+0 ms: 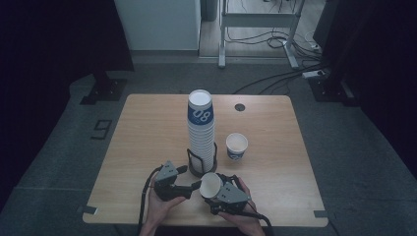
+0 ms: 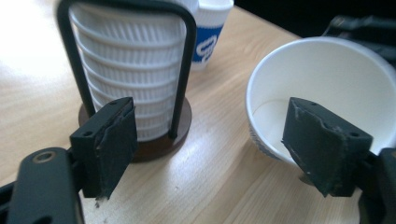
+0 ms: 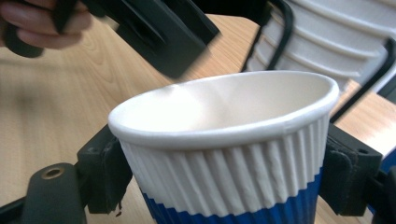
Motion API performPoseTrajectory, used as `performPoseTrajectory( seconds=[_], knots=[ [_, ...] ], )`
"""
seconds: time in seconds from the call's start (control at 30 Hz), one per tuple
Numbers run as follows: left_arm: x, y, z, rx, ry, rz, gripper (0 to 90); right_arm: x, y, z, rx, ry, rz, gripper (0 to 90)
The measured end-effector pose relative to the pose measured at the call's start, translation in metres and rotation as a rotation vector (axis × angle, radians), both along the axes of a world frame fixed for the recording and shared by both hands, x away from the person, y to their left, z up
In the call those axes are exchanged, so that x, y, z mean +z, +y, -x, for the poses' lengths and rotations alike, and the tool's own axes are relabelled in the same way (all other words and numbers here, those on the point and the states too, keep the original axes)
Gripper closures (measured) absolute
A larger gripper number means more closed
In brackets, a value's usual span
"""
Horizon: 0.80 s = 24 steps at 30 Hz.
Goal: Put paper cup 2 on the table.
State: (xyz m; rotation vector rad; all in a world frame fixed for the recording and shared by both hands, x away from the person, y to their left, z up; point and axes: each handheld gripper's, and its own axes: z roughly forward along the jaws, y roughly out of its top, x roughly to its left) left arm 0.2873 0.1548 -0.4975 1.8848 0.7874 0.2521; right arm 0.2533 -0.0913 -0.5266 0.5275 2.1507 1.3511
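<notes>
High view: the right hand-held gripper (image 1: pixel 212 189) clasps a paper cup (image 1: pixel 211 185) at the near edge of the surface (image 1: pixel 147 128), just before the cup stack (image 1: pixel 200 132). Left gripper view: the left hand-held gripper (image 2: pixel 210 144) gapes wide, one pad over the cup's (image 2: pixel 322 88) mouth. Right gripper view: both pads press the cup's (image 3: pixel 229 154) ribbed sides.

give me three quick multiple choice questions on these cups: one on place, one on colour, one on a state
1. Where does the tall cup stack stand?
A. in a black wire holder
B. on the floor
C. on a tray

2. What colour is the band on the held cup?
A. red
B. green
C. blue

3. How does the right gripper stand?
A. open over bare table
B. shut on the cup
C. shut on the wire holder

Answers: 1 A, black holder bars rise around the stack. 2 C, blue shows below the white ribs. 3 B, both fingers press the cup's sides.
</notes>
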Motion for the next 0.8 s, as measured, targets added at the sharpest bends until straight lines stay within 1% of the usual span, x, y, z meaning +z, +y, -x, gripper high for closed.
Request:
performPoseTrajectory(
  seconds=[0.07,0.13,0.17,0.2,0.23,0.47,0.5,0.53,0.57,0.6,0.63,0.67,0.7,0.73,0.77,0.8],
  knots=[
    [0.0,0.004,0.0,0.001,-0.006,-0.001,17.1,-0.001,-0.005,-0.003,-0.017,0.013,-0.019,16.8],
    [-0.002,0.007,0.0,0.021,-0.018,-0.01,15.8,-0.001,-0.01,-0.005,-0.034,0.022,-0.04,16.8],
    [-0.002,0.007,0.0,0.021,-0.018,-0.01,15.8,-0.001,-0.01,-0.005,-0.034,0.022,-0.04,16.8],
    [-0.005,0.01,0.001,0.032,-0.023,0.004,15.7,-0.001,-0.015,-0.006,-0.046,0.027,-0.061,16.8],
    [-0.006,0.012,0.001,0.038,-0.028,0.009,15.7,0.0,-0.016,-0.006,-0.049,0.03,-0.071,16.8],
    [-0.01,0.018,0.003,0.06,-0.056,0.009,14.3,0.002,-0.029,-0.012,-0.089,0.056,-0.131,16.7],
    [-0.011,0.018,0.003,0.063,-0.058,0.006,14.2,0.003,-0.033,-0.012,-0.107,0.059,-0.148,16.6],
    [-0.012,0.019,0.003,0.07,-0.057,-0.002,14.2,0.003,-0.035,-0.013,-0.112,0.064,-0.159,16.5],
    [-0.013,0.019,0.003,0.077,-0.054,-0.003,14.2,0.004,-0.039,-0.014,-0.13,0.068,-0.178,16.4],
    [-0.013,0.019,0.003,0.077,-0.054,-0.003,14.3,0.005,-0.042,-0.014,-0.137,0.067,-0.186,16.4],
    [-0.017,0.022,0.003,0.084,-0.061,0.019,14.3,0.006,-0.046,-0.016,-0.147,0.073,-0.204,16.3],
    [-0.019,0.023,0.004,0.086,-0.071,0.023,14.2,0.007,-0.05,-0.017,-0.157,0.074,-0.218,16.3],
    [-0.021,0.025,0.004,0.082,-0.069,0.031,14.2,0.008,-0.053,-0.018,-0.168,0.076,-0.224,16.3],
    [-0.022,0.026,0.004,0.068,-0.067,0.026,14.2,0.009,-0.056,-0.019,-0.177,0.073,-0.23,16.3],
    [-0.022,0.026,0.005,0.066,-0.08,0.013,14.2,0.011,-0.06,-0.02,-0.19,0.075,-0.243,16.3],
    [-0.022,0.026,0.006,0.072,-0.096,0.009,14.2,0.012,-0.064,-0.022,-0.205,0.077,-0.254,16.4]
  ],
)
